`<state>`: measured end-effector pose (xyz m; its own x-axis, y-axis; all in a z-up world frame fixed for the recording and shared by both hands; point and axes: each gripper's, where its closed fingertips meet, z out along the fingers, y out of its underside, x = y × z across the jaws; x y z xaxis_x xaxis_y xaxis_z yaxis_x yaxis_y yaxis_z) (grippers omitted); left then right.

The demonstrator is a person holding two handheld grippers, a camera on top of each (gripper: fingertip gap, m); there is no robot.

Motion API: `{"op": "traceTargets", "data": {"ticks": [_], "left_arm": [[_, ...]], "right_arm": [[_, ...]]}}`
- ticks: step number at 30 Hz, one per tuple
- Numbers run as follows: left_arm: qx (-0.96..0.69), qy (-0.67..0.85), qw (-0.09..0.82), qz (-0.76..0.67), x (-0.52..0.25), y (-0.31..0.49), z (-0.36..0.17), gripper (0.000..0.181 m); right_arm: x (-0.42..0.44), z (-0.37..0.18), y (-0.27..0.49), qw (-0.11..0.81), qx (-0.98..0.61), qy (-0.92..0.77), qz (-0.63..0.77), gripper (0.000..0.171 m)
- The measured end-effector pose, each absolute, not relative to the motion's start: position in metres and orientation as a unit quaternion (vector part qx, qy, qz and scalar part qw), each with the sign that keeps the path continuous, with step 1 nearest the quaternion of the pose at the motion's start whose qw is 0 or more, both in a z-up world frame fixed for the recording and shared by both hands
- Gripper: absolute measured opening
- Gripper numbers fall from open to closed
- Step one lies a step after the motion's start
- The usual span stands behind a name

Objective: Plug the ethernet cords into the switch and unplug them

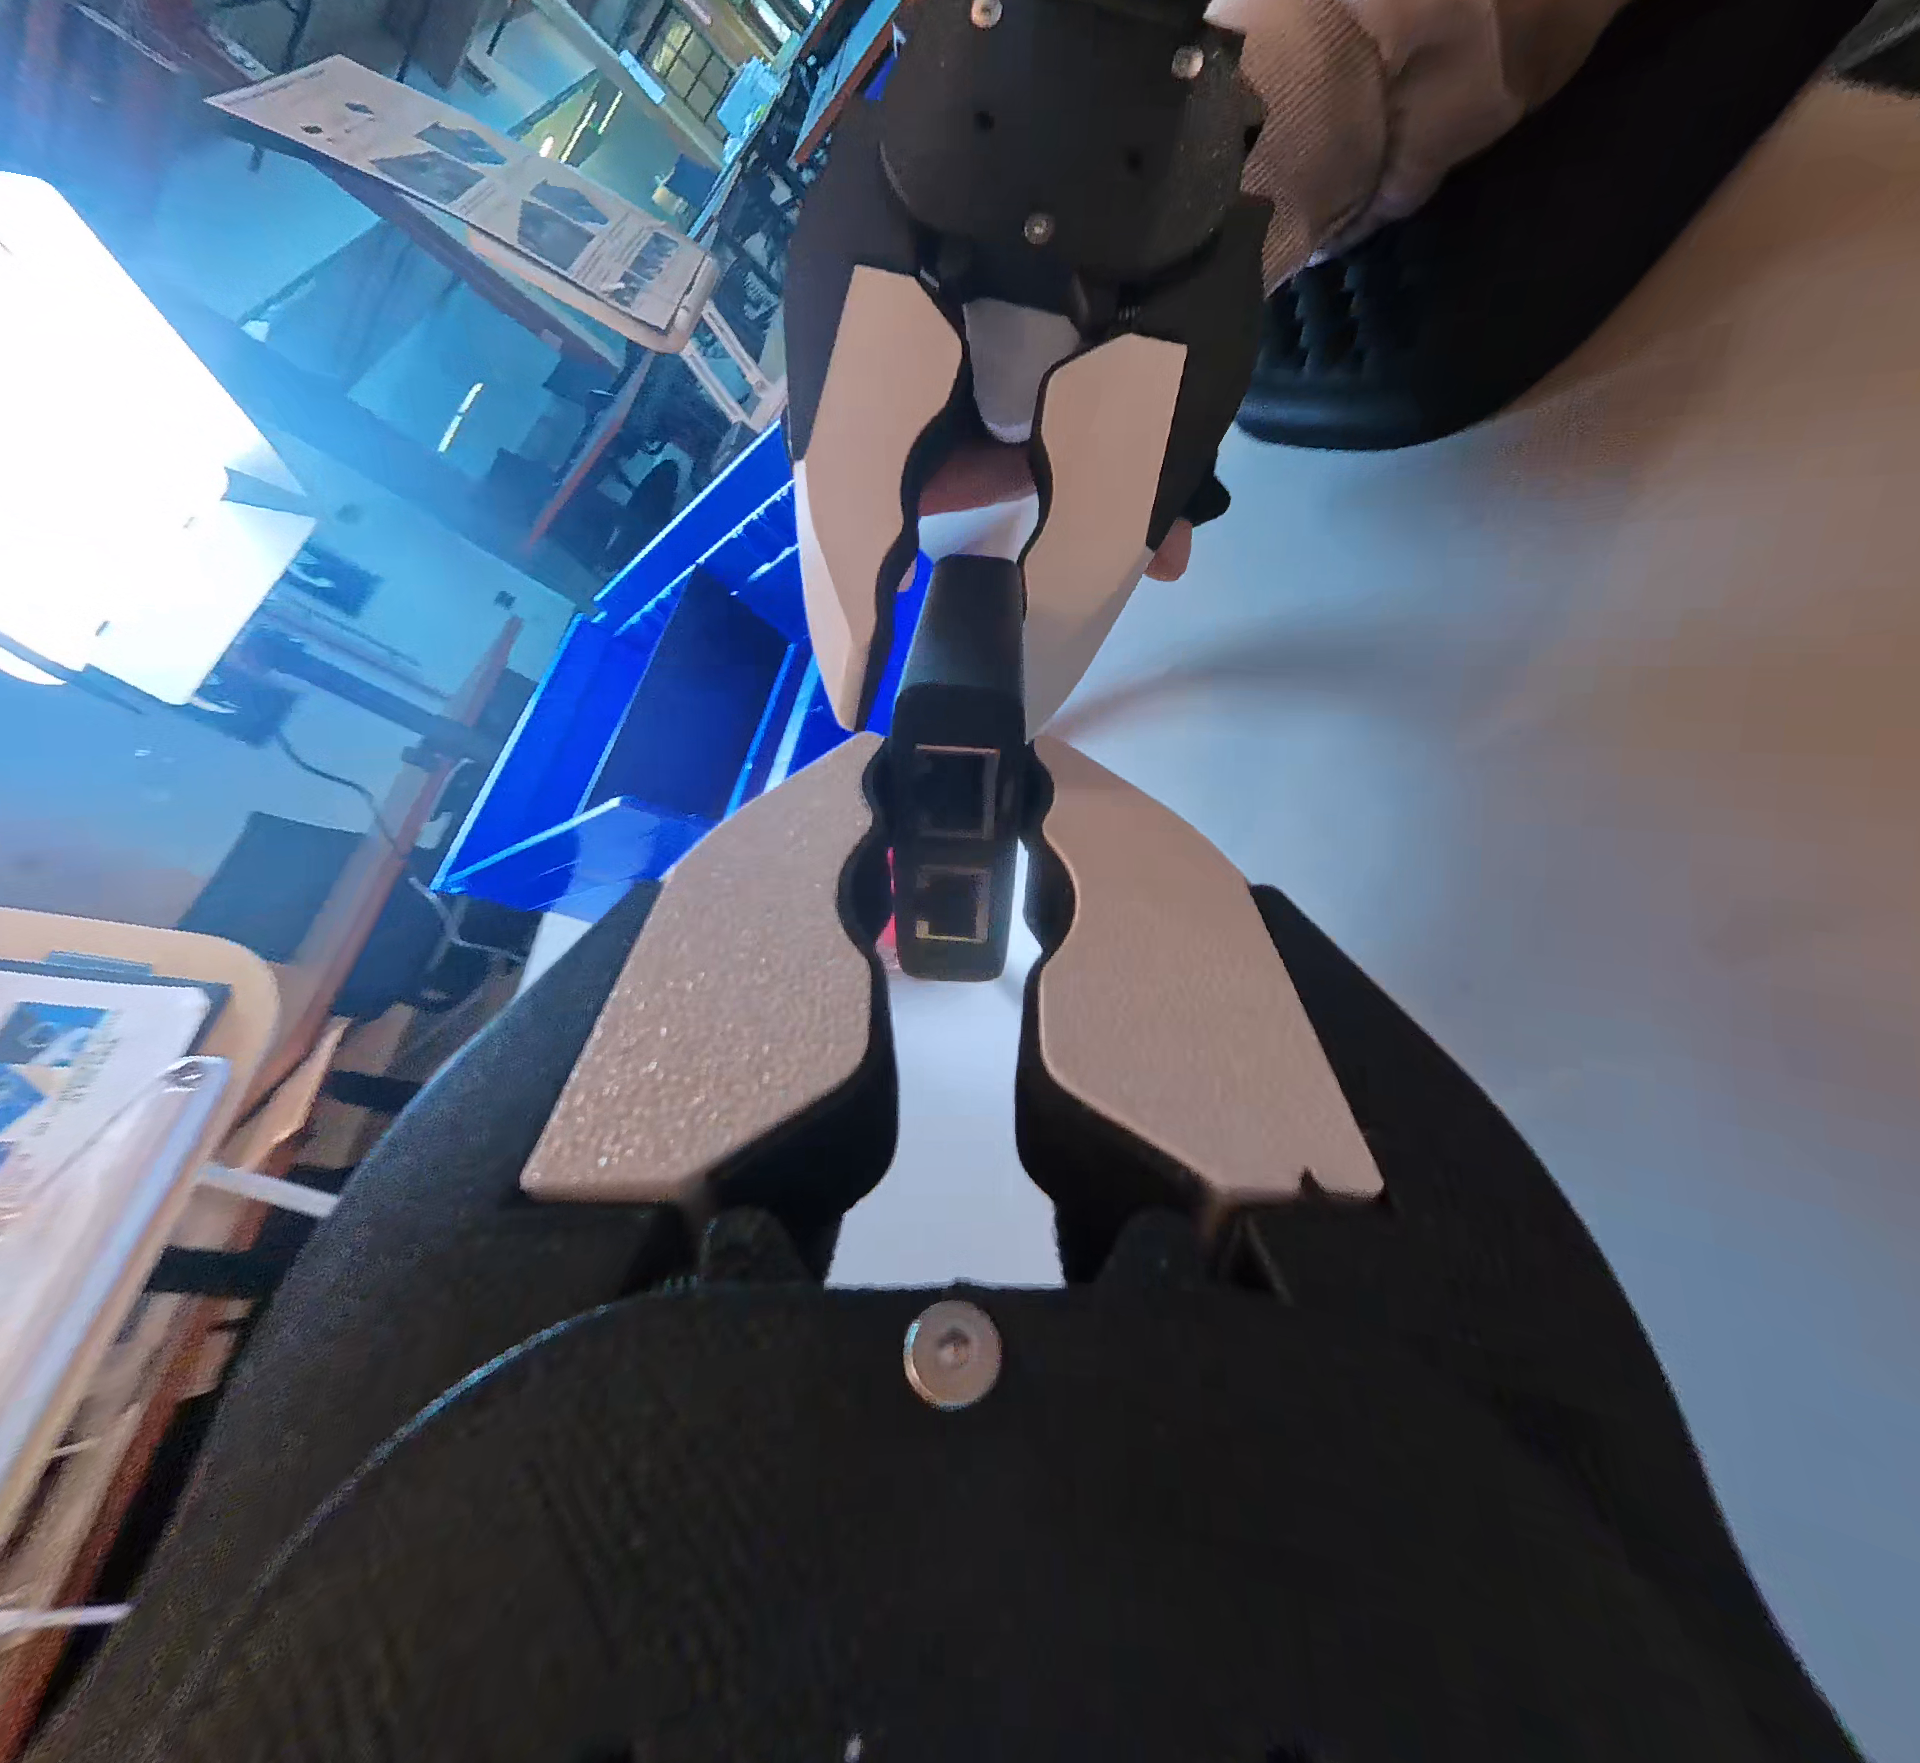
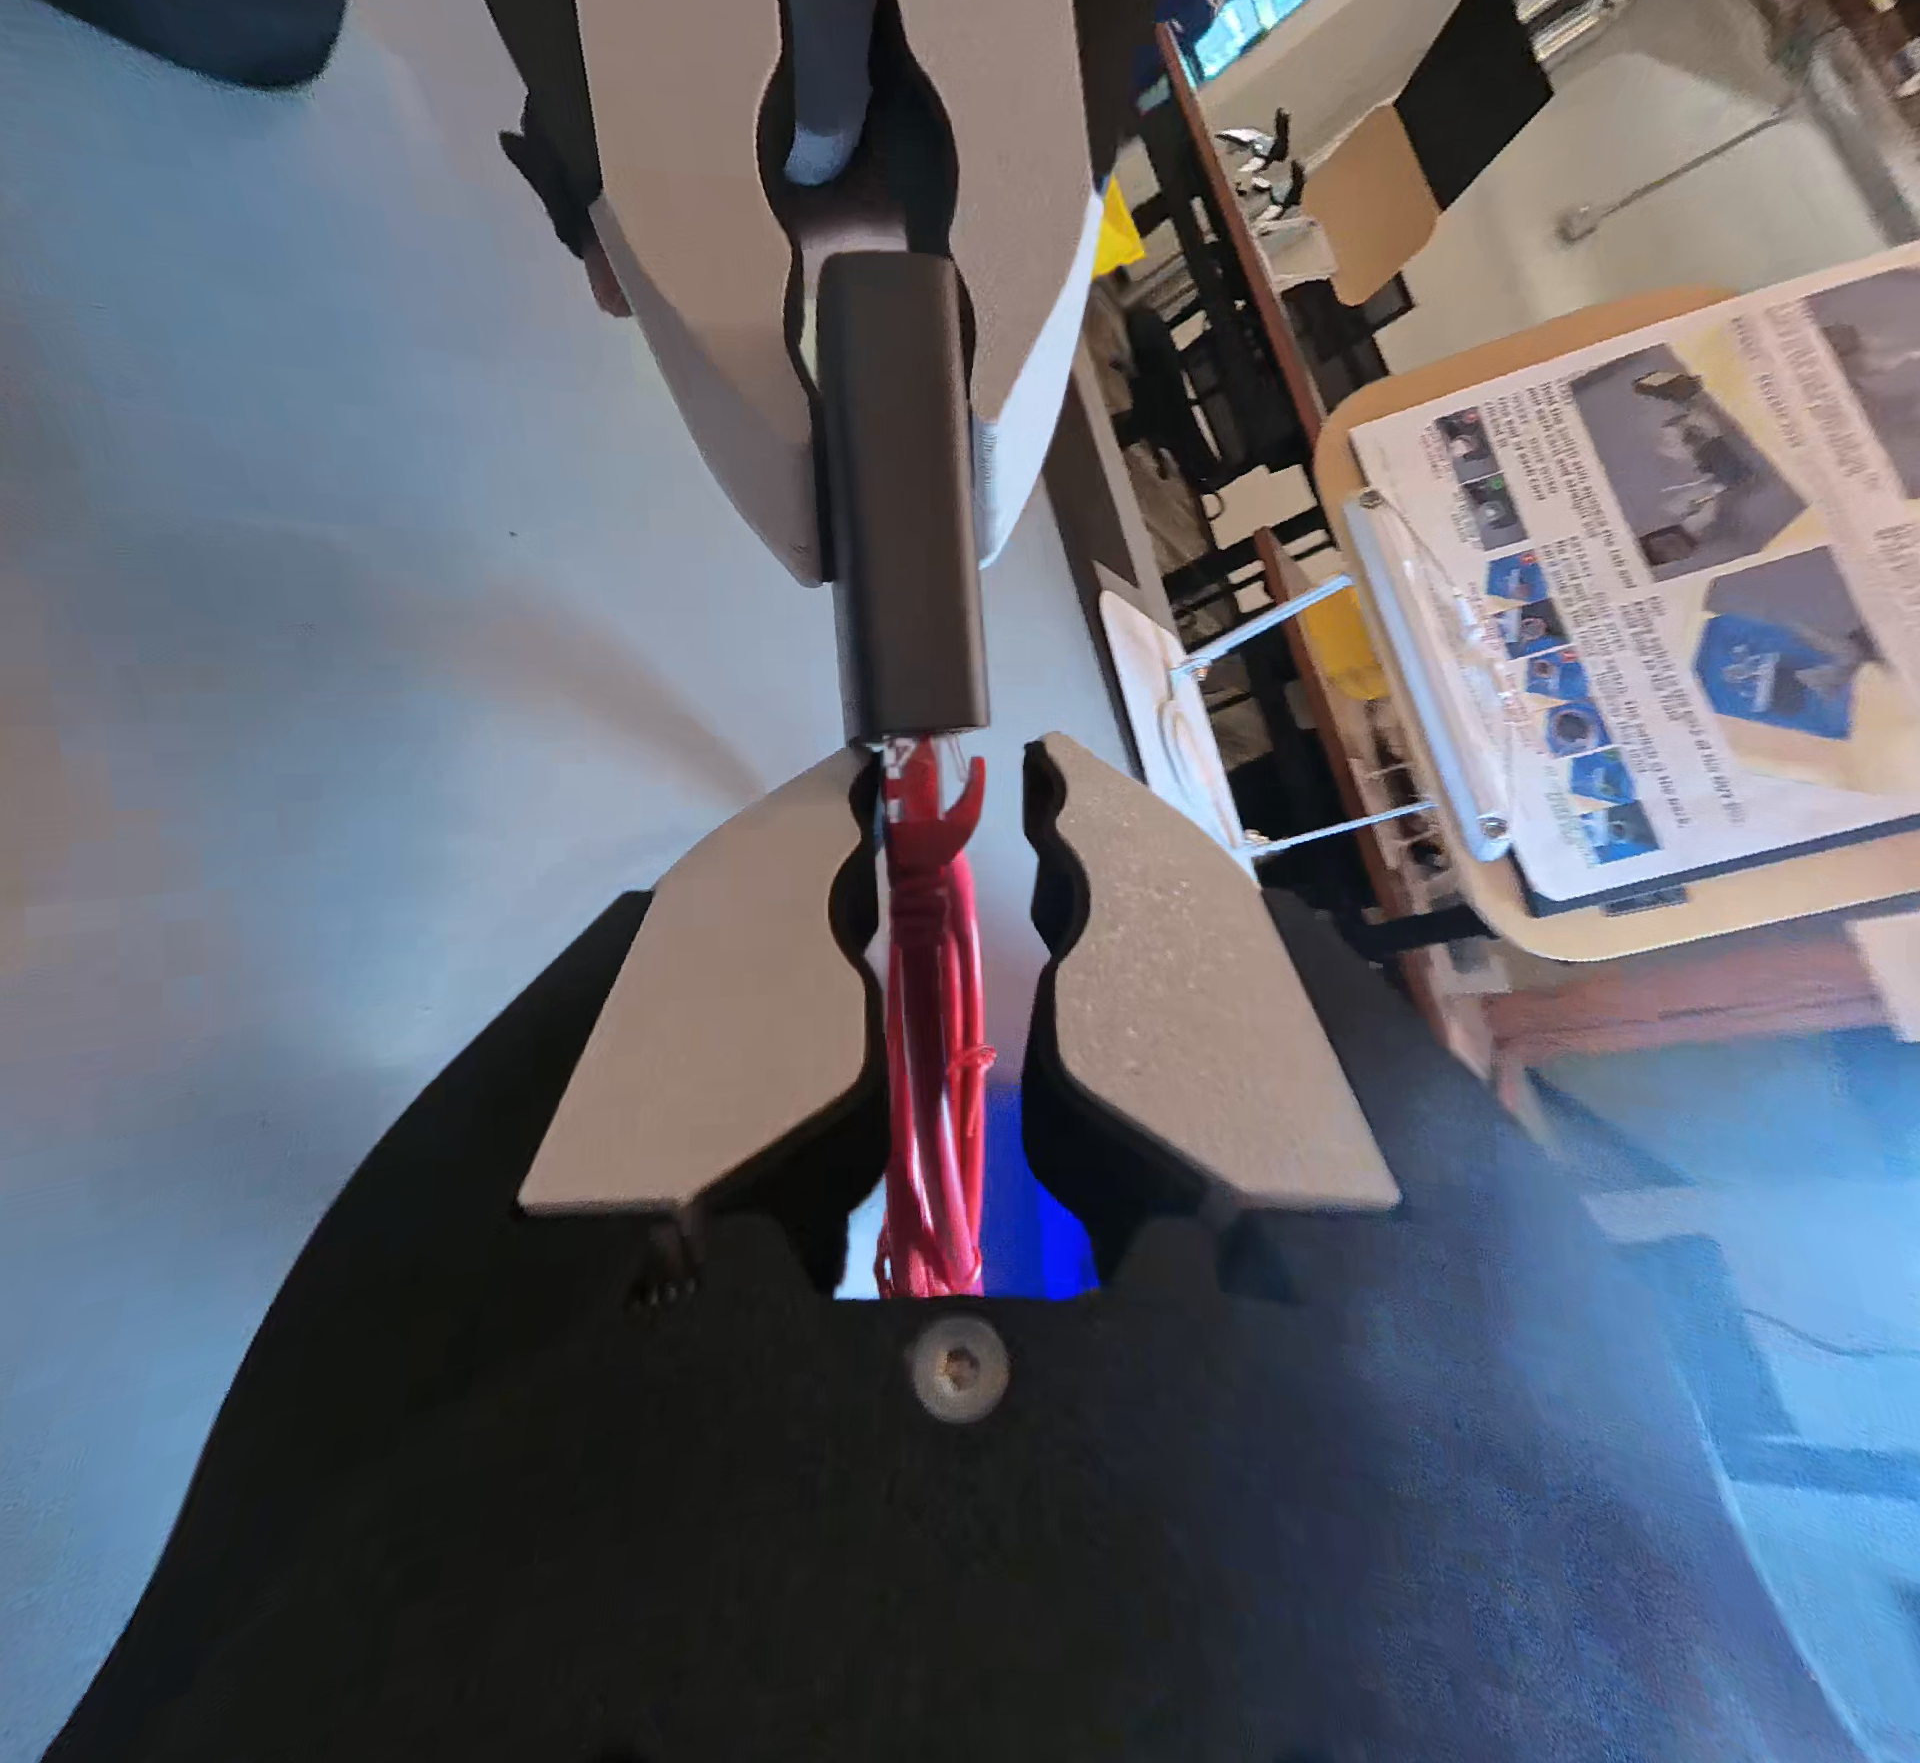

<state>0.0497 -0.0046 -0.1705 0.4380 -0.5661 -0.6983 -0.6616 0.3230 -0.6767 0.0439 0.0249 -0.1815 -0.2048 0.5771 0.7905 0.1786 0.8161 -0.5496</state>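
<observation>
Two hand-held grippers (image 1: 951, 747) around black switch (image 1: 954, 840).

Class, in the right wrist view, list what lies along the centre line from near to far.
From near: red ethernet cord → red plug → black switch → left hand-held gripper, clamping the switch's far half. The right hand-held gripper flanks the cord, so it is left out.

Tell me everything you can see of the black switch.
The switch is a small, elongated box of matte black plastic, by the look of it. The end facing the left wrist view has two empty ports, one above the other. A red ethernet cord enters the opposite end. The left gripper clamps the port end; the right gripper flanks the cord end.
</observation>
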Motion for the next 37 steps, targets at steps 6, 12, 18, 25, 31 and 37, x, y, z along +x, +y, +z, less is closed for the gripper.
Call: {"op": "traceTargets", "data": {"ticks": [6,12,18,25,31,37], "left_arm": [[-0.585,0.518,0.624,-0.010,0.055,-0.007,-0.174,0.021],[-0.574,0.541,0.615,0.010,0.063,-0.010,-0.180,0.022],[-0.592,0.520,0.615,0.019,0.055,-0.002,-0.181,0.023],[-0.581,0.531,0.617,0.020,0.058,-0.006,-0.180,0.022],[-0.573,0.536,0.620,0.017,0.059,-0.007,-0.185,0.022],[-0.621,0.498,0.605,-0.003,0.038,-0.006,-0.168,0.024]], "right_arm": [[0.046,-0.187,0.003,0.535,-0.242,-0.772,0.245,0.034],[0.041,-0.194,-0.005,0.541,-0.224,-0.785,0.203,0.023],[0.041,-0.195,0.005,0.531,-0.247,-0.789,0.184,0.022],[0.046,-0.195,0.003,0.525,-0.244,-0.793,0.193,0.021],[0.046,-0.196,-0.003,0.528,-0.235,-0.793,0.193,0.021],[0.045,-0.186,0.013,0.559,-0.256,-0.774,0.149,0.022]]}}
